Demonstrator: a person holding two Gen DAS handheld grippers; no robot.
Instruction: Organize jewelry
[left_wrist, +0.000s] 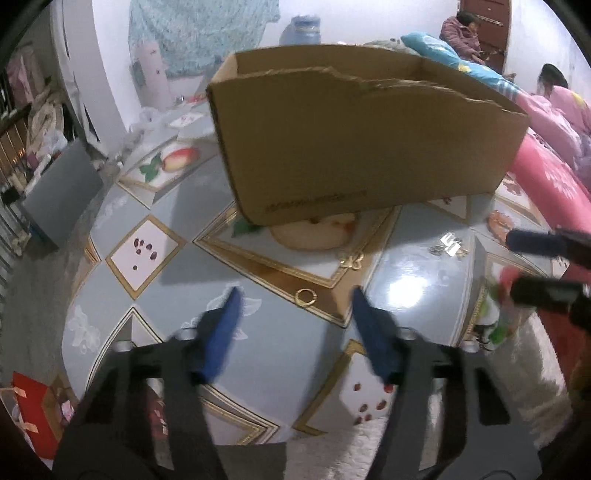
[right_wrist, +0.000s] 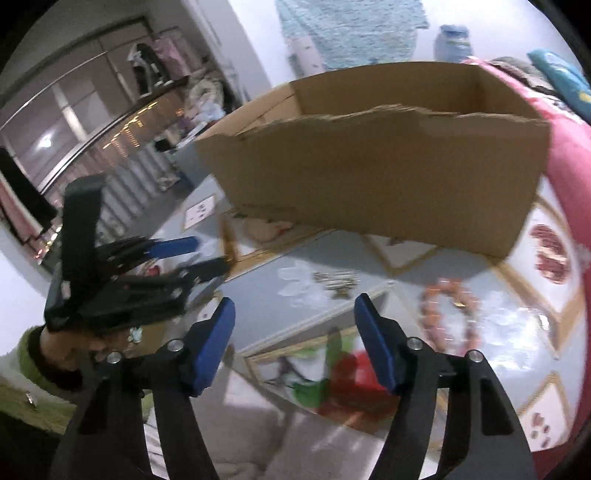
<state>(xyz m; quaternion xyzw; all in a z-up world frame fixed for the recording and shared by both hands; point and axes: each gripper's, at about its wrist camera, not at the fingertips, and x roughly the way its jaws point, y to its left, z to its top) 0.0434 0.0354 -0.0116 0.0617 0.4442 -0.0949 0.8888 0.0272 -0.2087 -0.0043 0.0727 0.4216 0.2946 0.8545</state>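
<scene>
An open cardboard box (left_wrist: 362, 140) with a torn front rim stands on the patterned table (left_wrist: 207, 258); it also shows in the right wrist view (right_wrist: 384, 177). A gold ring (left_wrist: 306, 296) lies just ahead of my left gripper (left_wrist: 293, 293), which is open and empty. A gold clover piece (left_wrist: 351, 261) and silver pieces (left_wrist: 448, 245) lie further right. My right gripper (right_wrist: 293, 306) is open and empty above the table's near edge. A beaded orange bracelet (right_wrist: 448, 314) lies to its right and a small metal cluster (right_wrist: 338, 282) ahead.
A pink quilt (left_wrist: 550, 184) borders the table on the right. A grey box (left_wrist: 59, 195) stands left of the table. The right gripper's fingers (left_wrist: 539, 291) enter the left wrist view at right; the left gripper (right_wrist: 199, 254) shows at left in the right wrist view.
</scene>
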